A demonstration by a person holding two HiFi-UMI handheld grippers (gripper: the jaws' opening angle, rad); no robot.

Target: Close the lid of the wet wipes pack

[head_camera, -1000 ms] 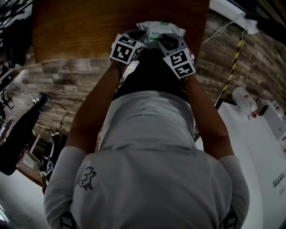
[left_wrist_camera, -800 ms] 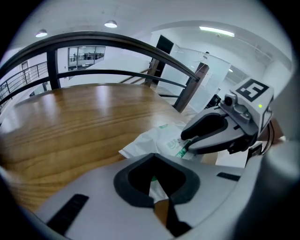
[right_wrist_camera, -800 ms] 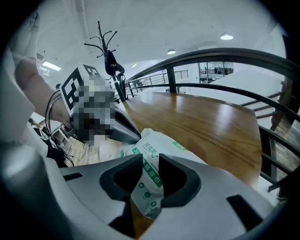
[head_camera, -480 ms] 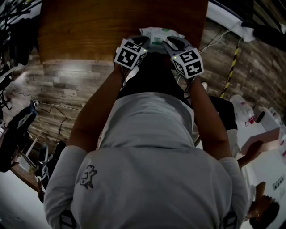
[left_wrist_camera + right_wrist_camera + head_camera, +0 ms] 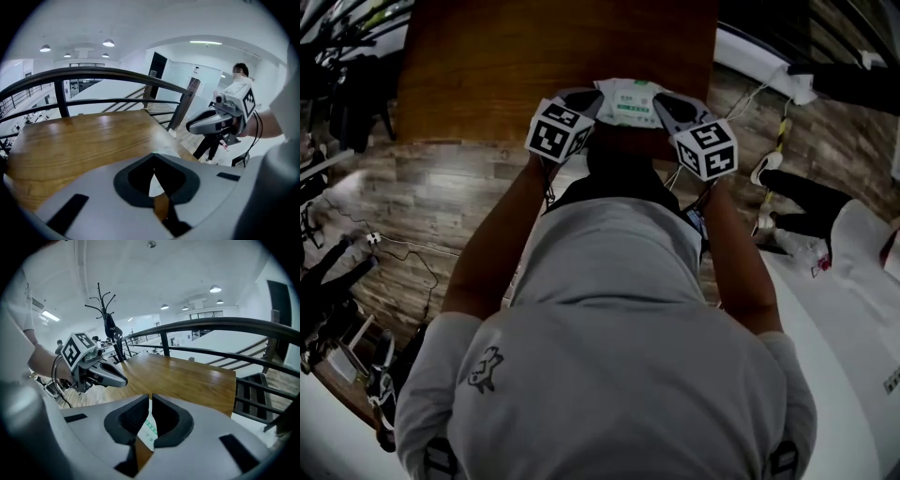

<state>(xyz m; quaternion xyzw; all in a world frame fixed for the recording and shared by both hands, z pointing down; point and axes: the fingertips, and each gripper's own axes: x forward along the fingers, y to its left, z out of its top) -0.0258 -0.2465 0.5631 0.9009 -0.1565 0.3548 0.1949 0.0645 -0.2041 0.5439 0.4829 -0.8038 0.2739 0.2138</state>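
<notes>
The wet wipes pack (image 5: pixel 630 101), white with a green label, lies near the front edge of the wooden table (image 5: pixel 487 75). Its lid is too small to read. My left gripper (image 5: pixel 584 100) hangs at the pack's left end and my right gripper (image 5: pixel 668 103) at its right end, both above it. In the left gripper view the left gripper's (image 5: pixel 153 168) jaws meet with nothing between them. The right gripper's (image 5: pixel 150 401) jaws have just been closing and now meet on nothing. The pack (image 5: pixel 149 430) shows below through the gap.
A dark metal railing (image 5: pixel 117 75) runs behind the table. A coat stand (image 5: pixel 110 329) rises at the far left of the right gripper view. A person (image 5: pixel 239 79) stands in the background. A white surface (image 5: pixel 853 309) lies to my right over the plank floor (image 5: pixel 441 187).
Both grippers have lifted off the pack and spread slightly apart, so more of the pack shows between them. The pack stays on the table.
</notes>
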